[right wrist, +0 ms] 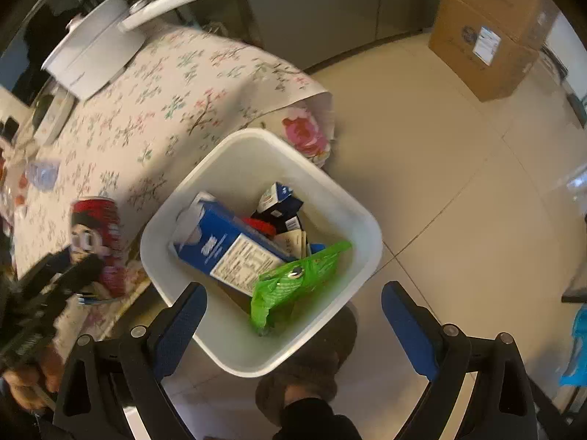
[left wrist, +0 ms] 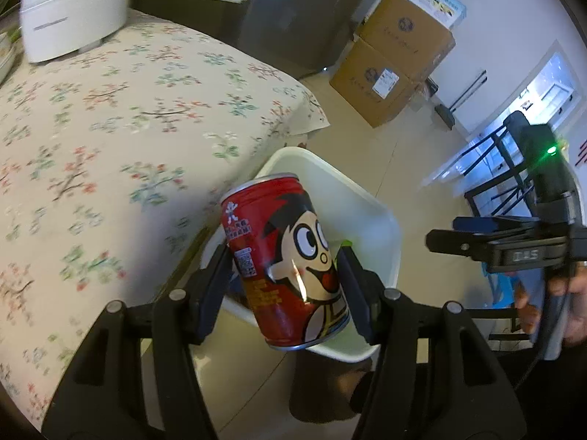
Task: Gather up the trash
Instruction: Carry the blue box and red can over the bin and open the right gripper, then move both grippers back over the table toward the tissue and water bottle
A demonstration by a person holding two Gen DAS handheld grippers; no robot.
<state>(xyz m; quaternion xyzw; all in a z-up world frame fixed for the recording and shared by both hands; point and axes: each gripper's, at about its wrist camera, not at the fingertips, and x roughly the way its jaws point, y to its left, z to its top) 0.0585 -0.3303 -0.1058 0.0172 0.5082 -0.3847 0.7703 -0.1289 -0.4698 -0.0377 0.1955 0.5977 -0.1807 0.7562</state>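
Note:
My left gripper (left wrist: 284,275) is shut on a red drink can (left wrist: 290,267) with a cartoon face, holding it tilted at the table's edge above the near rim of the white bin (left wrist: 370,216). The right wrist view shows the same can (right wrist: 97,242) blurred at the left, over the flowered tablecloth beside the bin (right wrist: 238,157). My right gripper (right wrist: 293,326) hangs open above the bin's near corner, nothing between its blue pads. Inside the bin lie a blue milk carton (right wrist: 223,245), a green wrapper (right wrist: 297,282) and smaller dark cartons (right wrist: 280,205).
A white electric pot (left wrist: 73,11) with a long handle stands at the table's far end. Cardboard boxes (left wrist: 396,58) are stacked on the tiled floor by the wall. A slippered foot (right wrist: 312,359) is just below the bin. A black frame (left wrist: 506,168) stands at the right.

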